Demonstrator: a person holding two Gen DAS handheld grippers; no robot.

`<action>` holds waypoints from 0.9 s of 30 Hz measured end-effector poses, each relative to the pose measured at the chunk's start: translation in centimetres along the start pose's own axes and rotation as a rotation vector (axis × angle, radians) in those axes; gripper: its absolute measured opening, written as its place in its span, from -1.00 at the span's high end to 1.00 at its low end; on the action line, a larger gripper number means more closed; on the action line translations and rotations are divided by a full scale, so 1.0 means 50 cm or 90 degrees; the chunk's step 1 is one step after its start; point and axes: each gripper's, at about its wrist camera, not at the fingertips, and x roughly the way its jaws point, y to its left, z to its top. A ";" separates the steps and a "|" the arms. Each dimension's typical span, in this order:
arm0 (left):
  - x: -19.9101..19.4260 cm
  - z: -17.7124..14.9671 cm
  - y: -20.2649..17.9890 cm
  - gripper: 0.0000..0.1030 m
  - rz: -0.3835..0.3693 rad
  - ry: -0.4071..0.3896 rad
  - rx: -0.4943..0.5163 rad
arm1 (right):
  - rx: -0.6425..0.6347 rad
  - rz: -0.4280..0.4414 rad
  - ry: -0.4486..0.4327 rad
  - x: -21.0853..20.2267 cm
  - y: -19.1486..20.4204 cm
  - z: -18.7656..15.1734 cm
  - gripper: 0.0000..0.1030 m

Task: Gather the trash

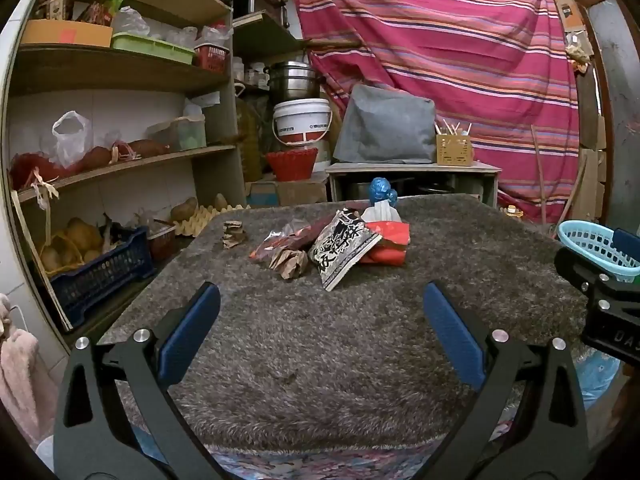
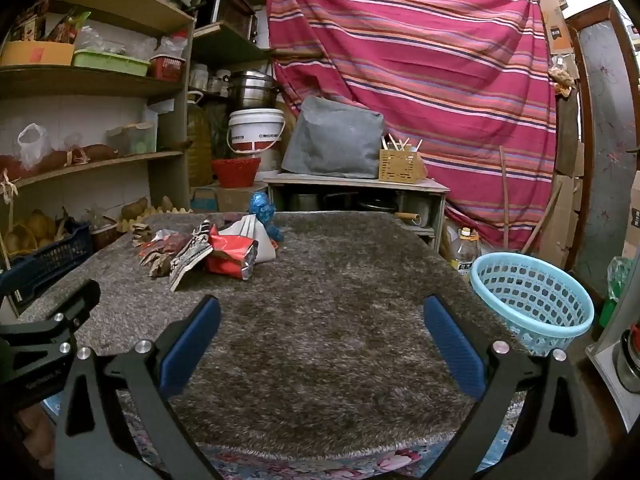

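Note:
A pile of trash lies at the far part of a grey shaggy rug-covered table (image 1: pixel 320 340): a black-and-white snack packet (image 1: pixel 340 250), a red foil packet (image 1: pixel 390 242), a crumpled brown paper (image 1: pixel 289 262), a red clear wrapper (image 1: pixel 280 240), a folded brown scrap (image 1: pixel 234 234), a white paper (image 1: pixel 380 212) and a blue crumpled wrapper (image 1: pixel 380 192). My left gripper (image 1: pixel 320 300) is open and empty, well short of the pile. My right gripper (image 2: pixel 320 312) is open and empty over the rug (image 2: pixel 320 340). The pile (image 2: pixel 208 252) is far left of it. A light blue basket (image 2: pixel 532 300) stands at the table's right edge.
Wooden shelves (image 1: pixel 120 80) with boxes and bags stand at left, a dark blue crate (image 1: pixel 100 276) of produce below. A low cabinet (image 1: pixel 412 176) with a grey cover and a white bucket (image 1: pixel 302 120) stand behind the table. A striped red cloth (image 1: pixel 440 40) hangs at the back.

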 end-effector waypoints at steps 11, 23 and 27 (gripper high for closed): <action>0.000 0.000 0.000 -0.90 0.001 0.001 -0.001 | 0.000 0.000 0.000 0.004 0.002 0.000 -0.93; 0.001 0.000 0.000 -0.90 0.000 0.002 0.000 | 0.000 0.001 0.001 0.000 0.000 -0.001 -0.93; 0.001 0.001 0.002 -0.90 0.000 0.002 -0.002 | 0.000 0.001 0.001 0.001 0.000 -0.001 -0.93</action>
